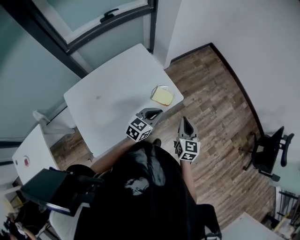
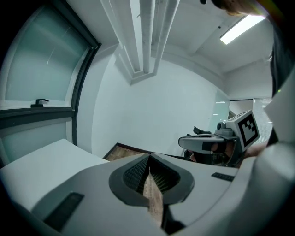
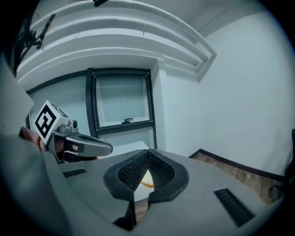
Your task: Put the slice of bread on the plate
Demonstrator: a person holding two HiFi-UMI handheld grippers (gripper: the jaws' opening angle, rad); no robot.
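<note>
Wood-plank floor point(image 1: 215, 103) runs along a white wall point(image 1: 243, 37) with a dark skirting board, and a dark-framed window point(image 1: 93, 14) fills the far side. A white bench point(image 1: 112, 93) stands with one corner toward that window. It is bare except at its right corner, where a slice of bread point(image 1: 162, 97) lies on a small plate point(image 1: 165, 86) close to the edge. Nothing stands between the bread and the person.

The left hand-held gripper point(image 1: 158, 111) hangs over the near edge of the bench, just short of the plate, its jaws together with nothing in them. The right hand-held gripper point(image 1: 183, 120) is off the bench, above the floor beside that corner, also closed and empty.

A dark office chair point(image 1: 268, 152) stands well off to the right by the wall. A low white cabinet point(image 1: 28, 154) sits beyond the bench's left end.
</note>
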